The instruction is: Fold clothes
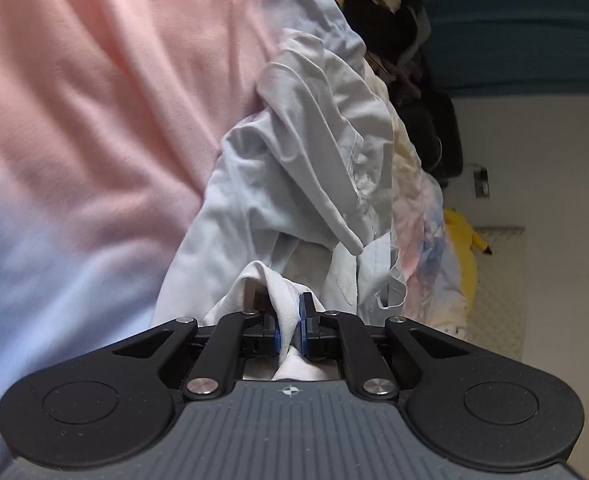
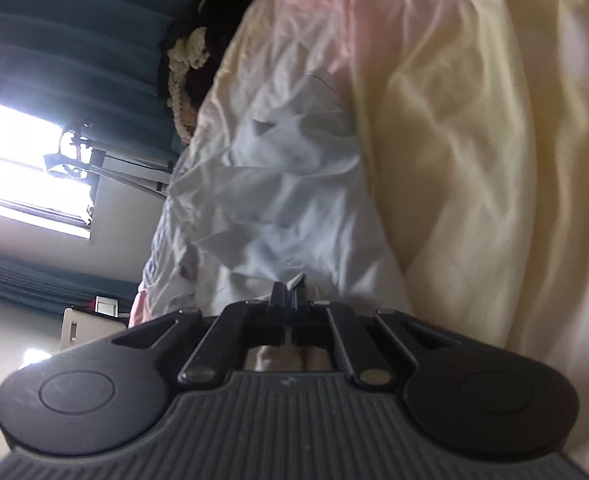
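A pale blue-white garment (image 1: 278, 184) lies crumpled on a pastel sheet. My left gripper (image 1: 288, 320) is shut on a bunched fold of this garment, which passes between the blue pads. In the right wrist view the same pale garment (image 2: 270, 200) spreads ahead. My right gripper (image 2: 288, 300) is shut on its thin edge, the jaws pressed nearly together. Both views are rolled sideways.
A pastel sheet, pink and lilac (image 1: 74, 120) and cream (image 2: 474, 140), lies under the garment. A pile of dark clothes (image 1: 414, 60) with cream trim (image 2: 186, 80) lies beyond. Teal curtains (image 2: 54, 20), a bright window (image 2: 22, 168) and a yellow plush toy (image 1: 464, 248) stand behind.
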`<state>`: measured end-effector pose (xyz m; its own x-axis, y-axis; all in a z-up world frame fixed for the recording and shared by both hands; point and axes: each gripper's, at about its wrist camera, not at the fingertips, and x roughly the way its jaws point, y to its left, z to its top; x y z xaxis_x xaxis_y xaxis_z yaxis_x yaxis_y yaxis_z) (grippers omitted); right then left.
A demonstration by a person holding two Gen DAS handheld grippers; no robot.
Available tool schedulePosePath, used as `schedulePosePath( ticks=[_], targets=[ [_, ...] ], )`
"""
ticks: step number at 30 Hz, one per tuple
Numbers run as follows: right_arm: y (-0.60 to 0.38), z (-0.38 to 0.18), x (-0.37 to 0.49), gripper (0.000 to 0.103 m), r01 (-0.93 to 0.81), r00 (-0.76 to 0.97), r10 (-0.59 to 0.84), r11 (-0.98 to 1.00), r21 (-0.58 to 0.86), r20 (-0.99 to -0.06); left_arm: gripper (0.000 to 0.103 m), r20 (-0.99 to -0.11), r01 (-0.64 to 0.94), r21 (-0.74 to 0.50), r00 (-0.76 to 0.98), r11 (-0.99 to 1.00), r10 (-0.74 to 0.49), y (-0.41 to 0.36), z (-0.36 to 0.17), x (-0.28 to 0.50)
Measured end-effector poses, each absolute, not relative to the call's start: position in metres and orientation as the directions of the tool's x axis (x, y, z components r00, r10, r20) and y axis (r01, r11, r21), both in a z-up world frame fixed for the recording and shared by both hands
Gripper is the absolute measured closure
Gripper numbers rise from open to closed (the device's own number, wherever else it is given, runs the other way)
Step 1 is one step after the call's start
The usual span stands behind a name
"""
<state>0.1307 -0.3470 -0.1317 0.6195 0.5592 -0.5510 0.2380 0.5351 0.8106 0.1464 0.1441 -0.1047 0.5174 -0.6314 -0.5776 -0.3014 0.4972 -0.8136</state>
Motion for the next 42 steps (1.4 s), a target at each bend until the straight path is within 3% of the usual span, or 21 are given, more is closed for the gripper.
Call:
schedulePosePath(
  ticks=[10, 11, 12, 13, 14, 15, 18, 22, 26, 30, 35, 37, 42],
  targets=[
    [-0.362, -0.148, 0.128, 0.095, 0.269, 0.618, 0.605, 0.438, 0.858, -0.502, 0.086, -0.619, -0.219, -0.763, 0.517, 0.608, -0.591, 0.129, -0.099, 0.155],
    [-0.362, -0.144, 0.125, 0.089, 0.254, 0.628, 0.604, 0.437, 0.863, -0.491, 0.083, -0.622, -0.199, -0.754, 0.524, 0.626, -0.582, 0.126, -0.094, 0.153],
    [-0.363, -0.140, 0.122, 0.081, 0.240, 0.637, 0.603, 0.437, 0.867, -0.480, 0.072, -0.624, -0.179, -0.743, 0.531, 0.644, -0.573, 0.123, -0.089, 0.151],
    [-0.363, -0.135, 0.118, 0.057, 0.223, 0.653, 0.597, 0.437, 0.871, -0.466, 0.055, -0.624, -0.157, -0.733, 0.541, 0.661, -0.564, 0.119, -0.083, 0.148],
    [-0.364, -0.128, 0.113, 0.037, 0.202, 0.678, 0.576, 0.451, 0.870, -0.456, 0.047, -0.611, -0.121, -0.726, 0.563, 0.677, -0.556, 0.114, -0.076, 0.143],
    [-0.365, -0.119, 0.108, 0.033, 0.186, 0.705, 0.541, 0.483, 0.856, -0.459, 0.039, -0.598, -0.084, -0.716, 0.586, 0.693, -0.547, 0.110, -0.068, 0.137],
    [-0.352, -0.103, 0.096, 0.036, 0.116, 0.733, 0.503, 0.572, 0.812, -0.459, 0.031, -0.583, 0.008, -0.633, 0.653, 0.774, -0.484, 0.095, -0.046, 0.118],
    [-0.330, -0.084, 0.081, 0.059, 0.014, 0.755, 0.475, 0.678, 0.735, -0.453, 0.019, -0.525, 0.090, -0.515, 0.753, 0.852, -0.396, 0.086, -0.018, 0.089],
    [-0.307, -0.066, 0.066, 0.077, -0.084, 0.777, 0.449, 0.768, 0.635, -0.441, 0.017, -0.478, 0.120, -0.401, 0.818, 0.908, -0.319, 0.081, -0.001, 0.064],
    [-0.284, -0.050, 0.053, 0.078, -0.173, 0.789, 0.435, 0.835, 0.522, -0.434, 0.019, -0.502, 0.249, -0.281, 0.785, 0.927, -0.363, 0.058, 0.000, 0.049],
    [-0.247, -0.069, 0.052, 0.080, -0.246, 0.683, 0.497, 0.847, 0.472, -0.536, 0.027, -0.617, 0.382, -0.162, 0.680, 0.910, -0.396, 0.015, -0.022, 0.045],
    [-0.234, -0.078, 0.054, 0.080, -0.272, 0.639, 0.504, 0.855, 0.442, -0.581, 0.035, -0.665, 0.394, -0.145, 0.640, 0.908, -0.384, 0.005, -0.036, 0.050],
    [-0.219, -0.093, 0.061, 0.080, -0.277, 0.615, 0.463, 0.885, 0.375, -0.639, 0.040, -0.737, 0.331, -0.097, 0.610, 0.939, -0.291, 0.000, -0.064, 0.076]
  ],
)
